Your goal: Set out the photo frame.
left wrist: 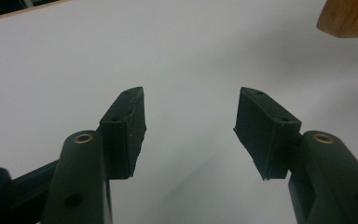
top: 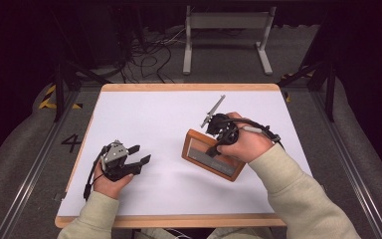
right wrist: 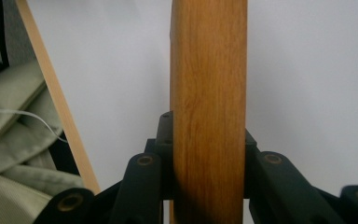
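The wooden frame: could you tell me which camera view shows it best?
The high view: the whole wooden frame shows on the table, gripped by the right gripper. The right gripper view shows one edge between its jaws; the left gripper view, a corner.

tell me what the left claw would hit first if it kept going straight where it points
Probably nothing soon: the open left claw faces bare white tabletop. The wooden frame sits off to one side, though depth is unclear.

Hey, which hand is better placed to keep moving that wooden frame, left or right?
Right. The right gripper is already clamped on the wooden frame, its pads pressing both sides. The left gripper is open over bare table, apart from the frame.
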